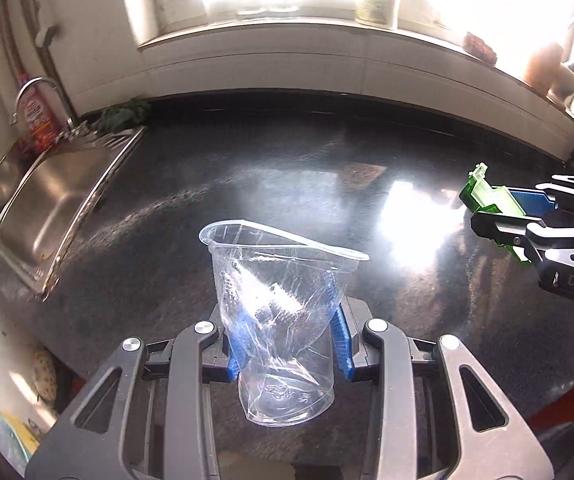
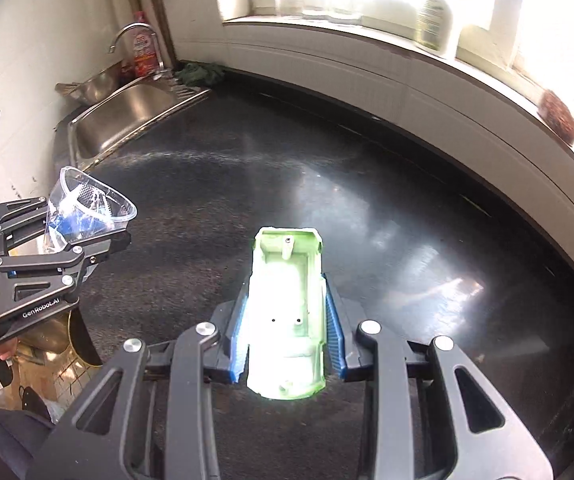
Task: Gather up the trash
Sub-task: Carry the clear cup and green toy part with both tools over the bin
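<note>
My left gripper (image 1: 287, 340) is shut on a crushed clear plastic cup (image 1: 283, 304) and holds it above the dark countertop (image 1: 327, 168). The same cup (image 2: 91, 204) and left gripper (image 2: 75, 228) show at the left of the right wrist view. My right gripper (image 2: 287, 332) is shut on a green plastic shell piece (image 2: 287, 312), hollow side up, held above the counter. That green piece (image 1: 487, 200) and the right gripper (image 1: 499, 212) show at the right edge of the left wrist view.
A steel sink (image 1: 51, 200) with a tap (image 1: 39, 92) lies at the counter's far left, with a red bottle (image 1: 39, 120) and a green cloth (image 1: 123, 114) behind it. A windowsill (image 2: 407, 52) with a bottle (image 2: 433, 16) runs along the back.
</note>
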### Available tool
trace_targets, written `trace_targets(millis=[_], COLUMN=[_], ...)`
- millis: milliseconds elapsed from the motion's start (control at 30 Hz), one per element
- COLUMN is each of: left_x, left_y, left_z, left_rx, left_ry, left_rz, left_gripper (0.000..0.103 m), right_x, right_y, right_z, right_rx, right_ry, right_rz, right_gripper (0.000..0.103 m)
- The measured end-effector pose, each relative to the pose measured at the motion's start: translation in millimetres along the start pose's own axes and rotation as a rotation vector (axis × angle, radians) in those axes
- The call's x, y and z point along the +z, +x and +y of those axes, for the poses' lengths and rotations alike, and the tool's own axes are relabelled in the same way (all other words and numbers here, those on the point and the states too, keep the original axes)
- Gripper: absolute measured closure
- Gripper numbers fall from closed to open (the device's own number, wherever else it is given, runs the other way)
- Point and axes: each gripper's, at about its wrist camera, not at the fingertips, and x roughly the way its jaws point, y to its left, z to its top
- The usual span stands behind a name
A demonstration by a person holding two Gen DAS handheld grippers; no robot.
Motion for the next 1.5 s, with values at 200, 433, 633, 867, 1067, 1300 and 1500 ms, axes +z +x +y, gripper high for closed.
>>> trace_targets(millis=[200,433,633,867,1067,1300,1500], left_x=[-67,-153,-218,-270,-287,-288,-289], left_y=[-34,-63,-71,-47,-26,-18,-15], left_z=[84,165,209,234,251,259,267], left_rx=[0.157,0.299,0.332,0.303,0.264,0.243,0.228], left_ry=[-0.203,-0.422,-0.558,-0.617,-0.667,-0.676,-0.682], left_rz=[0.037,0.103,0.131,0.161,0.172,0.168,0.164], left_gripper=[0.068,0.068,0.068,0.068,0.068,0.067,0.033], right_x=[29,35,24,3,-11,-4,2], right_y=[30,56,81,122,156,171,173], right_z=[109,243,327,391,415,422,423], right_rx=[0.176,0.368,0.480,0.494,0.467,0.467,0.461], right_ry=[-0.177,-0.372,-0.438,-0.473,-0.493,-0.483,-0.482], right_rz=[0.025,0.082,0.167,0.257,0.327,0.350,0.351], right_gripper=[0.070,0.070,0.070,0.070,0.070,0.070,0.040])
